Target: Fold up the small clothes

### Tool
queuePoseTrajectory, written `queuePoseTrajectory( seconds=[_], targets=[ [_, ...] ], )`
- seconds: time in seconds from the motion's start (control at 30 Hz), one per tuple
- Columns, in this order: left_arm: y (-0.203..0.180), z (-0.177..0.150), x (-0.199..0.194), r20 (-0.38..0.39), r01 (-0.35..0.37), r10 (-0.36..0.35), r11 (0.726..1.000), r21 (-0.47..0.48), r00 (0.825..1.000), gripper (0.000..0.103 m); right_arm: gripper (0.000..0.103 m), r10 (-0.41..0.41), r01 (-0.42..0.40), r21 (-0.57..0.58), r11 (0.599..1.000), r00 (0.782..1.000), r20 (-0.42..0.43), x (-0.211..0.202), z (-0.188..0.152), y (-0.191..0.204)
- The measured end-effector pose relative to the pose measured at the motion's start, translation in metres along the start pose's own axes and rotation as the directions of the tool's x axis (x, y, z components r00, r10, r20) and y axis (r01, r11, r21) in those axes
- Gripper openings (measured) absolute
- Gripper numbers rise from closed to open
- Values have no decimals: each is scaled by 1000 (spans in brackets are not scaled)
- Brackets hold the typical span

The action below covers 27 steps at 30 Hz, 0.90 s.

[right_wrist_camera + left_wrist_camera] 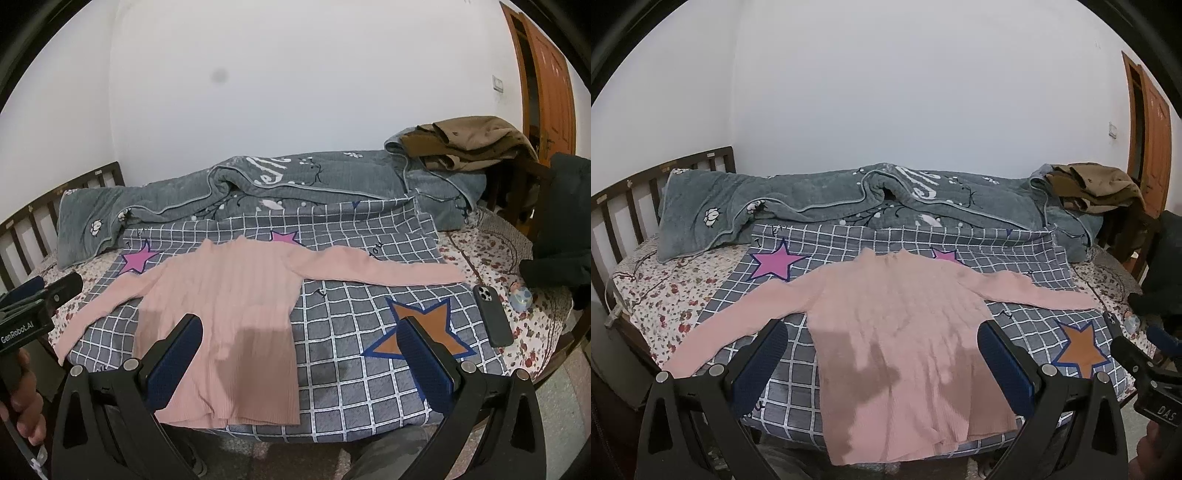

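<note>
A pink ribbed long-sleeved sweater (897, 332) lies flat on a grey checked cloth with stars (1015, 325), sleeves spread left and right, hem toward me. It also shows in the right wrist view (221, 317). My left gripper (882, 332) is open and empty, hovering above the sweater's lower body. My right gripper (301, 332) is open and empty, above the sweater's right hem side and the checked cloth (351, 369). The right gripper's tip shows at the right edge of the left wrist view (1137, 354). The left gripper's body shows in the right wrist view (33, 306).
A grey quilt (849, 199) lies bunched along the bed's far side. Brown clothes (465, 144) are piled at the back right. A black phone (493, 314) and a small blue toy (521, 297) lie on the floral sheet (491, 258) at right. A wooden headboard (635, 195) stands at left.
</note>
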<state>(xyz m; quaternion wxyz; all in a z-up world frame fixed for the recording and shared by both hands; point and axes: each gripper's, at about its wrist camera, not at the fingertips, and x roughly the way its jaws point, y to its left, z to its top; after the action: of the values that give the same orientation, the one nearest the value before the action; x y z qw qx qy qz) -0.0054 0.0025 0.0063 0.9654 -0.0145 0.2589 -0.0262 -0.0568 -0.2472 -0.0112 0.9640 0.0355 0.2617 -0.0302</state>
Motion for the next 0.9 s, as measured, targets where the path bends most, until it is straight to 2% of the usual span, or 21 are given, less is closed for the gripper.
queuePoseTrajectory(
  seconds=[0.47, 0.9],
  targets=[
    [2, -4, -6, 21, 10, -10, 1000, -12, 1000, 103, 103, 9, -8, -14, 1000, 1000, 6, -2, 0, 7],
    [8, -5, -6, 20, 7, -6, 999, -34, 1000, 103, 103, 48, -48, -35, 998, 999, 17, -3, 4, 18]
  ],
)
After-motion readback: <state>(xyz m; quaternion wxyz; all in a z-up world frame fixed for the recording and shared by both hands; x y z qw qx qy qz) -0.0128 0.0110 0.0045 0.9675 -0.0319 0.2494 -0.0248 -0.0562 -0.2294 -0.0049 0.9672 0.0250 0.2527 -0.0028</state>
